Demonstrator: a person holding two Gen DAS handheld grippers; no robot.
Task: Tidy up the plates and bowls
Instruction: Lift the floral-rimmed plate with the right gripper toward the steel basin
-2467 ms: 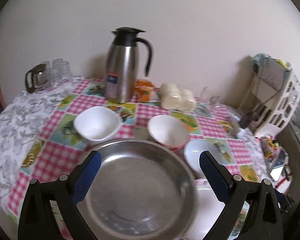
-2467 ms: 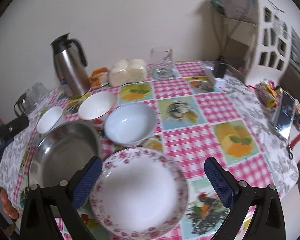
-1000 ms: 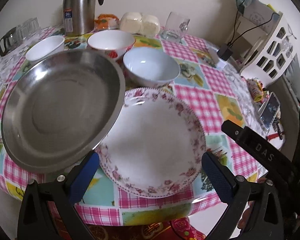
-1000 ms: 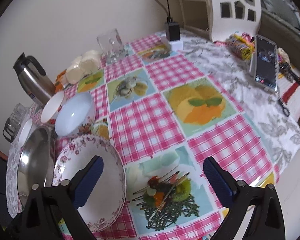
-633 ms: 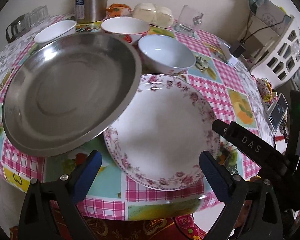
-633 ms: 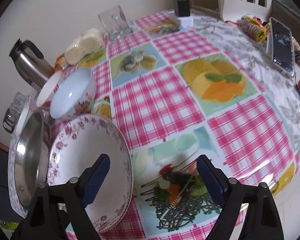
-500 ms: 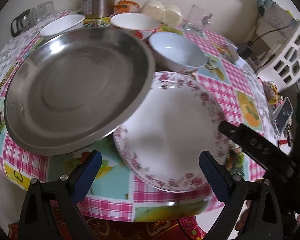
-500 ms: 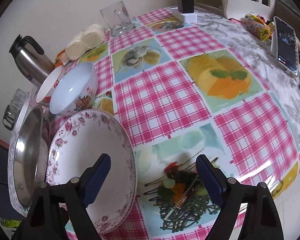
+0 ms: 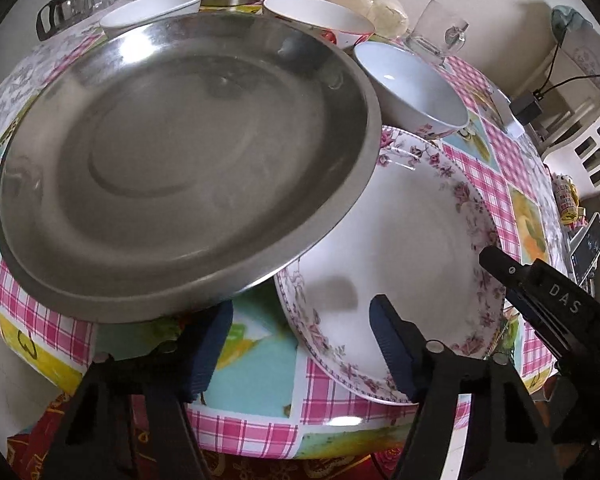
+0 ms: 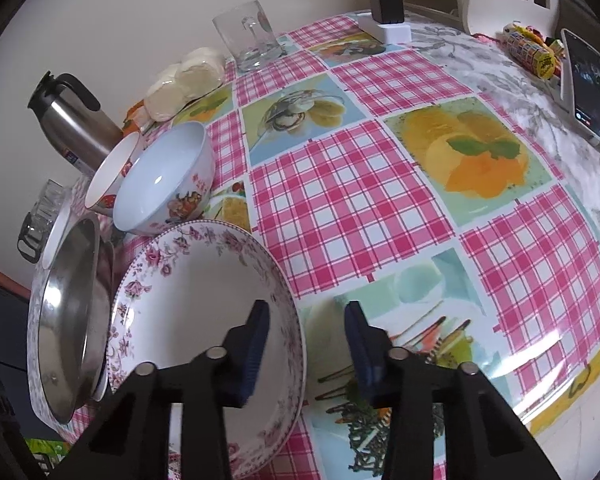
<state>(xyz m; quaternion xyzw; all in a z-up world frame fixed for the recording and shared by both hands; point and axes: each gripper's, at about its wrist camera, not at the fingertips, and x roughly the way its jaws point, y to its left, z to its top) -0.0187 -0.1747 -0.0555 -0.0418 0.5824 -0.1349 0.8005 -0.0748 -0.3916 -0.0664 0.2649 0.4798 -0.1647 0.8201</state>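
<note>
Covering the desk is a pink-checked cloth with fruit panels, the largest surface in both views. Next in size, the steel basin sits at the desk's left part, its right rim overlapping the left edge of the floral plate; the right wrist view shows both tilted, the basin just beside the plate.

The left gripper has its fingers set at a middling gap: one blue pad lies beneath the basin's near rim, the other over the plate's near rim; whether either touches cannot be told. The right gripper has its fingers narrowed astride the plate's right rim, one pad inside the plate, the other outside above the cloth; a gap remains, and contact cannot be told.

Behind the plate stands a white bowl with fruit print, touching or just beside a red-printed bowl; a plain white bowl lies farther left, behind the basin.

Smaller items: a steel flask by the wall, a glass mug, wrapped white buns, a phone and a charger block at the desk's right part.
</note>
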